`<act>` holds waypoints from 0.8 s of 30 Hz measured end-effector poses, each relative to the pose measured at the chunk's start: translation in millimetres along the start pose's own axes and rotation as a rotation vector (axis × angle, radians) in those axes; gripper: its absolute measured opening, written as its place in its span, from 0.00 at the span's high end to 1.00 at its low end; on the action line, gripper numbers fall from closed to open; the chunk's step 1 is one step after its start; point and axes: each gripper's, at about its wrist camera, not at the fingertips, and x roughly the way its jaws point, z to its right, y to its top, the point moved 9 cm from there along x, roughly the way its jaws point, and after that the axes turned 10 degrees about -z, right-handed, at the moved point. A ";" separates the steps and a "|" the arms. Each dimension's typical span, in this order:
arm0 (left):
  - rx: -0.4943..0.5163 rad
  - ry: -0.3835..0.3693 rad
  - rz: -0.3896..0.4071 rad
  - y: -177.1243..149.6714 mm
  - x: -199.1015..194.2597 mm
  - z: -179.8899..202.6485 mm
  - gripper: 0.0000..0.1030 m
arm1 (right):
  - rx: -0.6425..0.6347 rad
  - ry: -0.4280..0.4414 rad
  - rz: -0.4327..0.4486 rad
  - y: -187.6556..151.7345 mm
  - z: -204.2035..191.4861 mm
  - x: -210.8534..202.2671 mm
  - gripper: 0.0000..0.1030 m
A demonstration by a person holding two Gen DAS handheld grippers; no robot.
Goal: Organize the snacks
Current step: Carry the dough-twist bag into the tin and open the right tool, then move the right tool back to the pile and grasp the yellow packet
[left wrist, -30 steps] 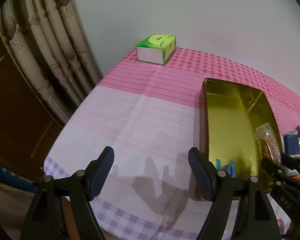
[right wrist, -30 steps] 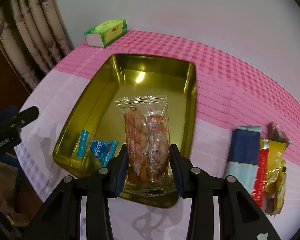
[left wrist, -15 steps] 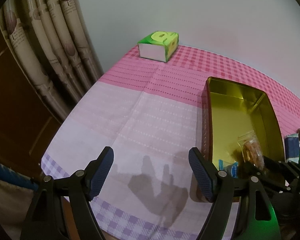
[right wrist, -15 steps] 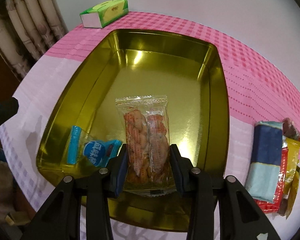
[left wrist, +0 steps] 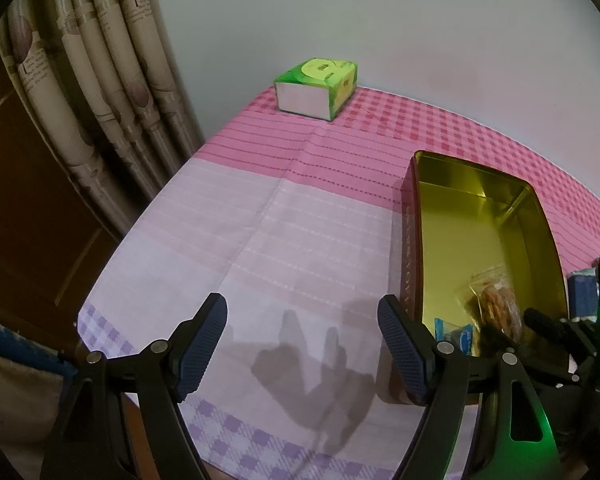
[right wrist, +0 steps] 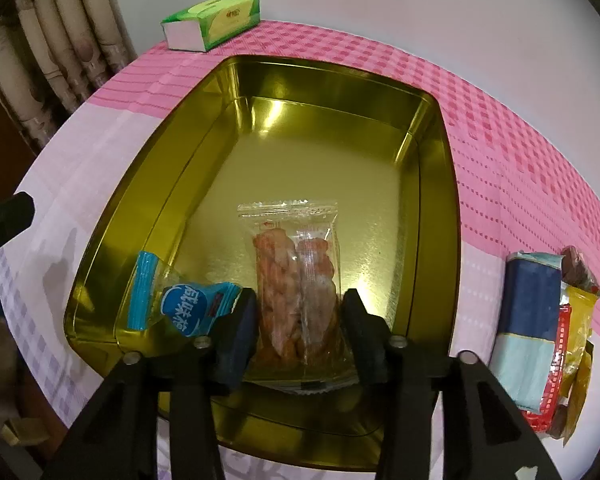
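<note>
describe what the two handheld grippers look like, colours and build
Both are black plastic frames with silver rivets. The left gripper has dark blue, cross-hatched pads on its fingers. The right gripper looks the same build; a green light glows on its body.

Right gripper (right wrist: 300,320) jaws opening; left gripper (left wrist: 302,344) jaws wide apart.

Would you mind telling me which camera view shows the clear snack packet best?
The right wrist view: the clear packet lies whole in the gold tin, between the opening jaws of the right gripper, which no longer press it. The left wrist view shows only a blurred part of it at the tin's near end.
</note>
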 end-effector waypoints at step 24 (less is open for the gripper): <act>0.062 0.035 0.015 -4.8 -3.2 16.7 0.23 | 0.162 -0.059 0.157 -45.1 132.5 -87.0 0.36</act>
